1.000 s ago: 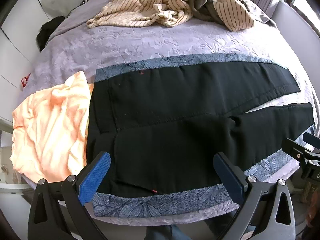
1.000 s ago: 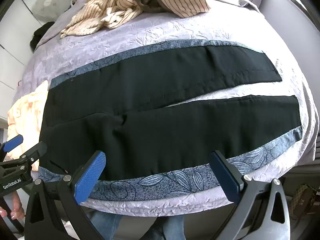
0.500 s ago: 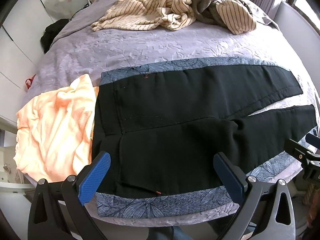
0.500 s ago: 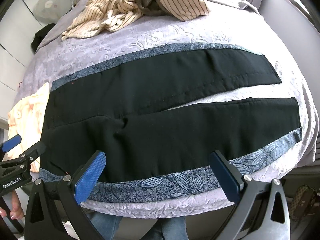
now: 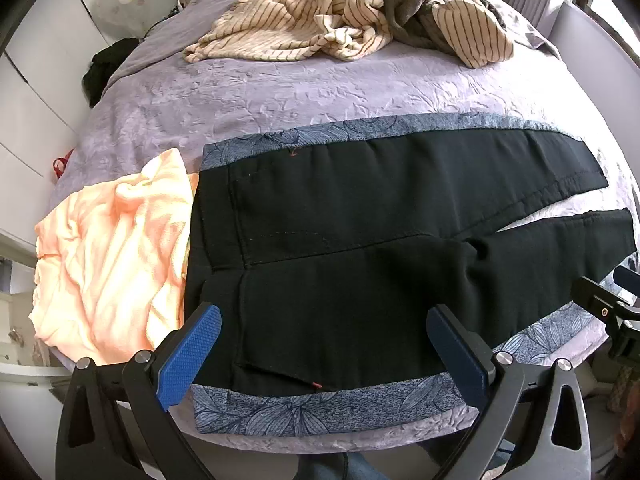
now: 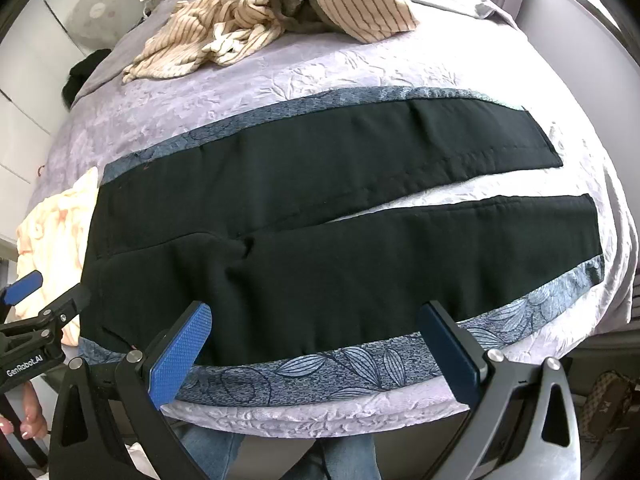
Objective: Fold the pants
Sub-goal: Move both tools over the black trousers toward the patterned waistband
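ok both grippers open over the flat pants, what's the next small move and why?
Probably lower the left gripper onto the near waist edge of the black pants and the right gripper onto the near leg's edge. Both are open and empty, and the legs lie spread apart, unfolded.

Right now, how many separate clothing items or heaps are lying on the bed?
3: black pants spread flat along the near edge, a peach garment beside their waistband on the left, and a striped beige heap at the far side. The heap may hide more pieces.
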The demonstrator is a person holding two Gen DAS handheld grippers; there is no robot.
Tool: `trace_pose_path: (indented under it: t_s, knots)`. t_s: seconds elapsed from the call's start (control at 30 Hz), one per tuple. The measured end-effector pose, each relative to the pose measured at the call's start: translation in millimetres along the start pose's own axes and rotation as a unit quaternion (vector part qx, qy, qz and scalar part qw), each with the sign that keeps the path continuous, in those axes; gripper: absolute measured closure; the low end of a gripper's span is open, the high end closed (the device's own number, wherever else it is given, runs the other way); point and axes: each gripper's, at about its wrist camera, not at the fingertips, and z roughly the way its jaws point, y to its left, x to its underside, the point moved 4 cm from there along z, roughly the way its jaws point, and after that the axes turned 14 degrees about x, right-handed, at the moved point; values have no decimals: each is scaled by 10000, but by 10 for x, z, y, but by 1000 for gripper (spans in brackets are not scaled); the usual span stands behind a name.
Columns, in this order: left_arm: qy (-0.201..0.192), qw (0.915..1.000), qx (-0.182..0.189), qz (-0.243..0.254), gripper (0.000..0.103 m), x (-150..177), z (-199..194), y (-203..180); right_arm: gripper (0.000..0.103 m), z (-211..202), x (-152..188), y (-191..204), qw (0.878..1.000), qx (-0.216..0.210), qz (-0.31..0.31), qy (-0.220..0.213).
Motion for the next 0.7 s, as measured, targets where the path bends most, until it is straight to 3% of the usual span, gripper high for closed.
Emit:
trace_pose_path:
  t_s: [0.3, 0.7]
  knots:
    - [11, 9998, -173, -32, 0, 37, 11, -66, 0, 90, -1, -104, 9999, -146, 59, 5]
    - [-53, 9971, -583, -492, 0, 237, 1, -304, 0, 201, 36, -432, 9992, -311, -240, -25]
